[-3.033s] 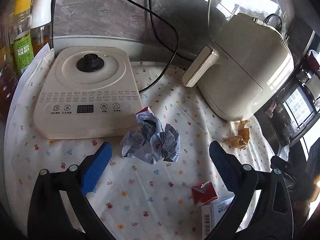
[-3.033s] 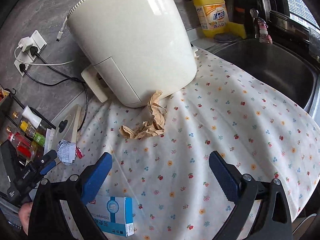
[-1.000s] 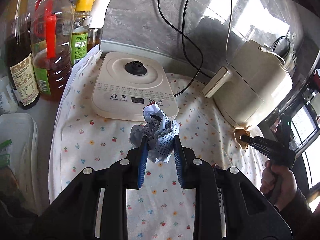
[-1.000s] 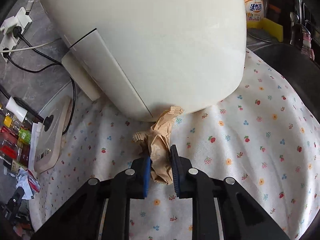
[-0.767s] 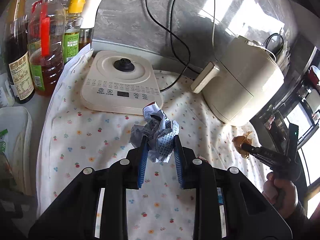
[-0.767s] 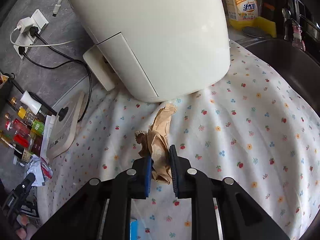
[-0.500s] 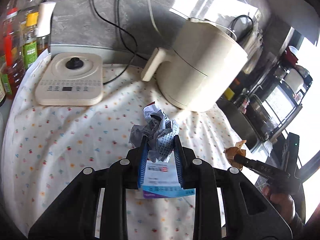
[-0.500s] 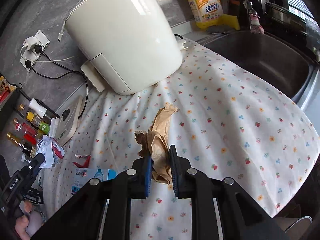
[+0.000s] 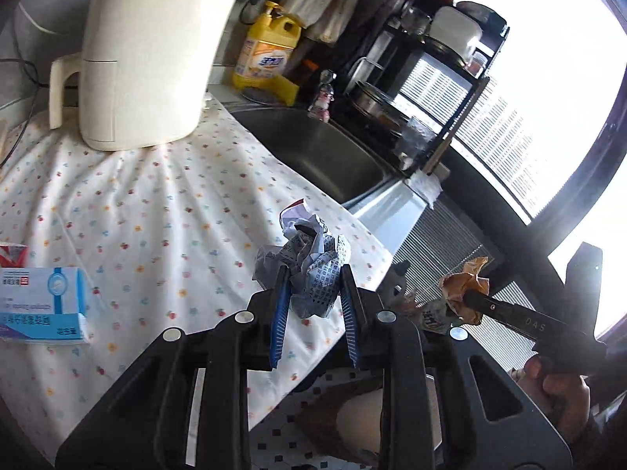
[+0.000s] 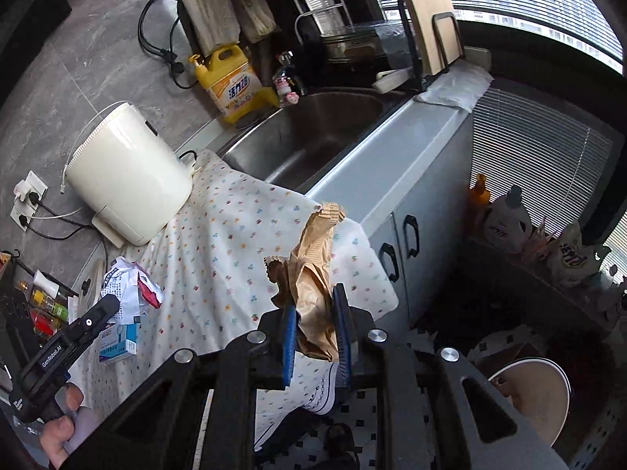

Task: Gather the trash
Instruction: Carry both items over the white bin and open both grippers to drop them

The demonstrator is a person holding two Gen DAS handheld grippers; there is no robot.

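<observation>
While clamped on crumpled printed paper (image 9: 309,274), left gripper (image 9: 313,309) held over near edge of floral cloth (image 9: 156,203). Right gripper (image 10: 315,329) closed on crumpled brown paper (image 10: 313,274), past same cloth edge. Right wrist view alone: round bin (image 10: 529,399) on floor below cloth. Left wrist view alone: red scrap (image 9: 13,254) beside blue box (image 9: 39,305). Farther: white appliance (image 9: 145,55), sink (image 9: 313,149).

Light: we see strong daylight from the window (image 9: 529,125).
Glare: beside that window, we lose the panes to white.
Shadows: away from the window, the air fryer (image 9: 145,55) shades its near side.
Edges: we see fisheye bending and black corners.
Focus: mostly sharp.
</observation>
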